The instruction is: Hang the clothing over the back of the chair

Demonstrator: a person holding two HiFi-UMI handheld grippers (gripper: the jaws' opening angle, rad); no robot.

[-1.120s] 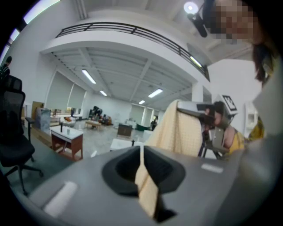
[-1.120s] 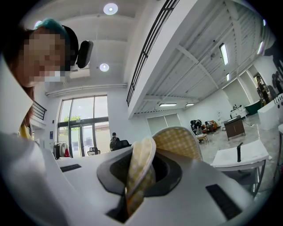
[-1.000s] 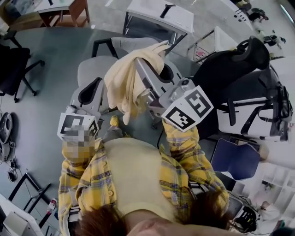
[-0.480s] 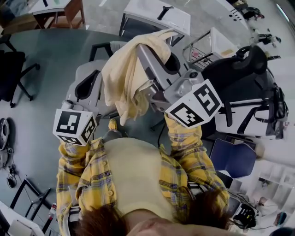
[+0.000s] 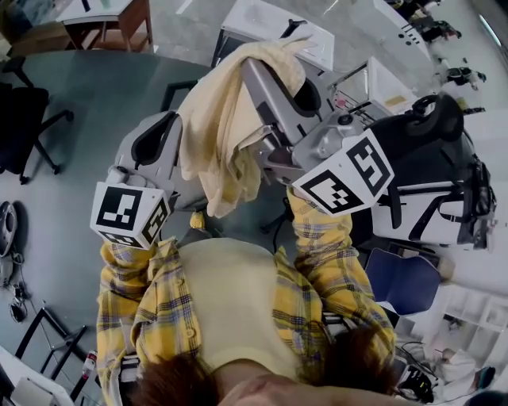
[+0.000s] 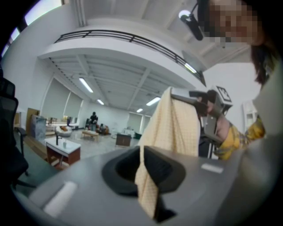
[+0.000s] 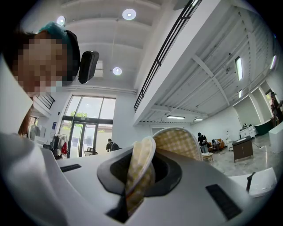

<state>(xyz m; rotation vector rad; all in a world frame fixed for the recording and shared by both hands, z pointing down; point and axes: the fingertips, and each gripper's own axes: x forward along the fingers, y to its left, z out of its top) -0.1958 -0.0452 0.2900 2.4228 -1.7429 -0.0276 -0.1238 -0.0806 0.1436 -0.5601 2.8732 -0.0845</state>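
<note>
A pale yellow checked garment hangs between my two raised grippers in the head view. My right gripper is shut on its upper edge, and the cloth drapes over the tips. My left gripper is lower and to the left, shut on another part of it. In the left gripper view a fold of the garment runs down into the left gripper. In the right gripper view a fold of the garment is pinched in the right gripper. The grey chair is mostly hidden below them; one black armrest shows.
A black high-backed chair stands close on the right, with a blue seat below it. Another black office chair is at the far left. White tables and a wooden desk lie beyond.
Both grippers have risen and moved forward with the garment. The grey chair's seat and back, plain before, are now covered by the grippers and cloth.
</note>
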